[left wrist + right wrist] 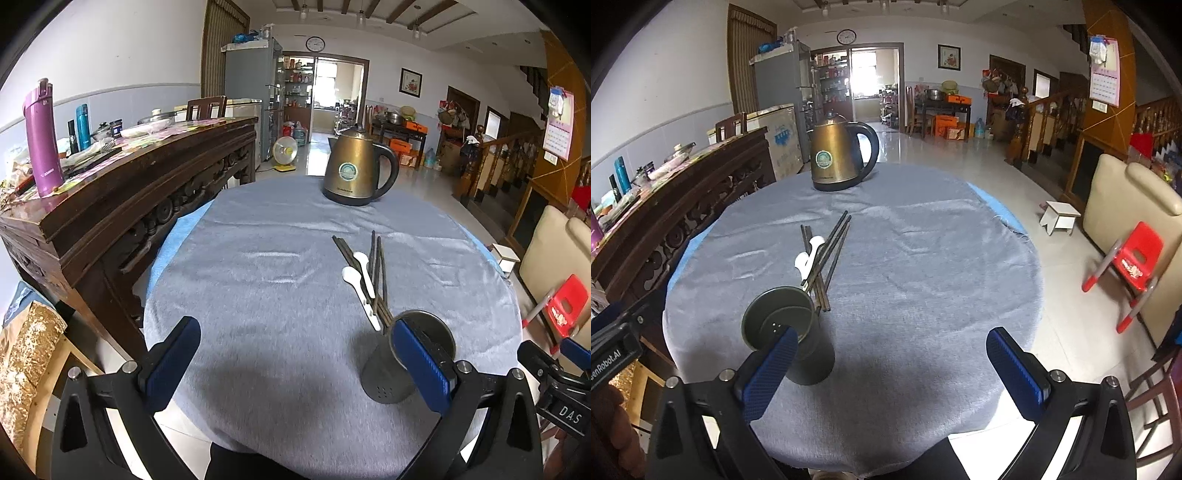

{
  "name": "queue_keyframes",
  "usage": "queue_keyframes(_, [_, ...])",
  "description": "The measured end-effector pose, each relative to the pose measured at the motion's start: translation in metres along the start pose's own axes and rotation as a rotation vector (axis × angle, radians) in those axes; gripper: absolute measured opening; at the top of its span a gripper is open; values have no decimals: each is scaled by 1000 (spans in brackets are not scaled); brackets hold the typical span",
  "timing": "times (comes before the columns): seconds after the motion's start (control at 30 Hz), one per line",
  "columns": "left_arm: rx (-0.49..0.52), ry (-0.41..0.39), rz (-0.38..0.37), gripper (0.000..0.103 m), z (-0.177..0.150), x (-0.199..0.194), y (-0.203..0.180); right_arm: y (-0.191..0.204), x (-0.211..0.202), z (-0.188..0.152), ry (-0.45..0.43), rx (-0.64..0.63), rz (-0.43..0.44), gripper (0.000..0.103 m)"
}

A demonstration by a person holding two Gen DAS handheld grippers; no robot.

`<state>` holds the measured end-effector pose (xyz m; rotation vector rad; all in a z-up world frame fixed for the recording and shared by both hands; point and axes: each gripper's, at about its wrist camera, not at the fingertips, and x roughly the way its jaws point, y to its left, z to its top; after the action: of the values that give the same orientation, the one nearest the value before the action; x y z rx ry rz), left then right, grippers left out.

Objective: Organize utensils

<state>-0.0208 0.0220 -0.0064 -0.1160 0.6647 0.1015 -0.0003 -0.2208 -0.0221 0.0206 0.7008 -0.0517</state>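
A dark metal utensil holder stands upright and empty on the grey cloth of the round table; it also shows in the right wrist view. Just behind it lie several dark chopsticks and two white spoons, also seen in the right wrist view as chopsticks and spoons. My left gripper is open and empty, above the near table edge, the holder by its right finger. My right gripper is open and empty, the holder by its left finger.
A brass electric kettle stands at the table's far side. A carved dark wood sideboard with bottles and dishes runs along the left. A red child's chair, a cream sofa and a small white stool are on the right.
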Motion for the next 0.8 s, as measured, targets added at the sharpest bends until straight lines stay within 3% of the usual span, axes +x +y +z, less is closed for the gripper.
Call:
queue_keyframes(0.23, [1,40,-4,103,11,28,8,-4,21,14,45,37,101,103])
queue_keyframes(0.47, [-13,109,-19,103,20,68,20,-12,64,39,120,97,211,95])
queue_keyframes(0.63, [-6,172,-44,103,31,108,23,-7,113,60,217,106,323,80])
queue_keyframes(0.8, [19,218,-83,83,38,140,18,13,175,87,320,91,450,52])
